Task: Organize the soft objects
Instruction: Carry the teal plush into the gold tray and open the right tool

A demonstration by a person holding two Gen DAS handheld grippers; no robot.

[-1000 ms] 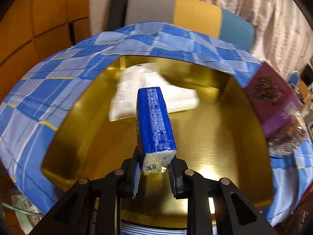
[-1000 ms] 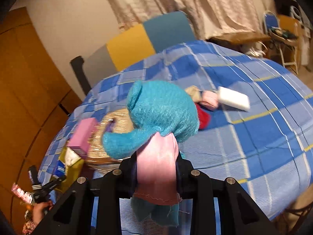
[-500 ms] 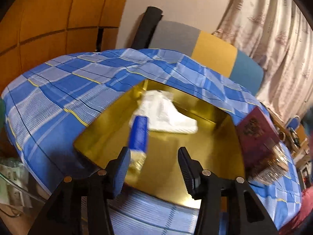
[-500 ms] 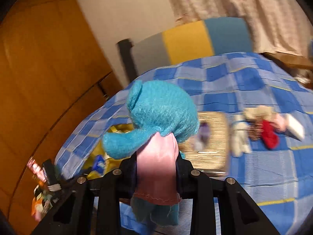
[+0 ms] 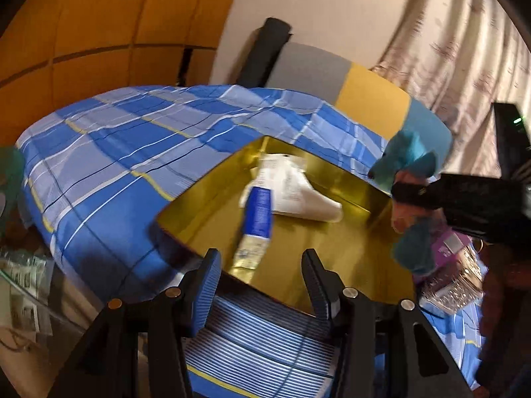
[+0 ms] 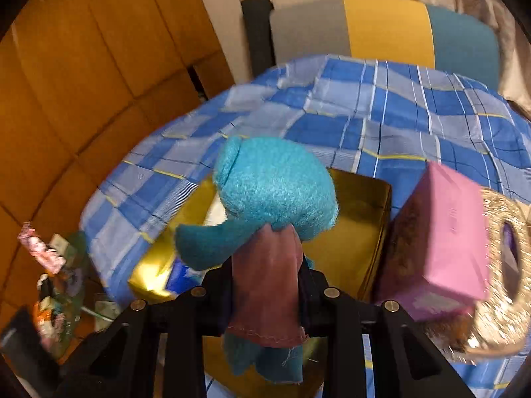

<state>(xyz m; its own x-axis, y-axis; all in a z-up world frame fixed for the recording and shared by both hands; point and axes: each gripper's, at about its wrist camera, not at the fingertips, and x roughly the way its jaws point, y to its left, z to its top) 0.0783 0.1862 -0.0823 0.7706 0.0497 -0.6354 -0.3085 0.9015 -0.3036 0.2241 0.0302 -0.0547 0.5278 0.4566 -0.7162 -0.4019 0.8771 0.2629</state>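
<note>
A gold tray [image 5: 335,252] sits on the blue checked cloth. In it lie a blue tissue pack [image 5: 257,222] and a white packet [image 5: 292,189]. My left gripper [image 5: 262,285] is open and empty, just short of the tray's near edge. My right gripper [image 6: 265,285] is shut on a teal plush toy in a pink dress [image 6: 268,192] and holds it above the tray [image 6: 351,242]. The toy also shows at the right of the left wrist view [image 5: 408,165], over the tray's right side.
A pink box [image 6: 444,242] and a glittery gold box [image 6: 504,265] stand right of the tray. A grey, yellow and teal chair back [image 5: 358,96] is behind the table. Wooden panels line the left. Clutter lies on the floor [image 6: 53,282] at lower left.
My left gripper let go of the blue tissue pack, which now lies in the tray, and drew back. My right gripper carried the plush toy left, to above the tray.
</note>
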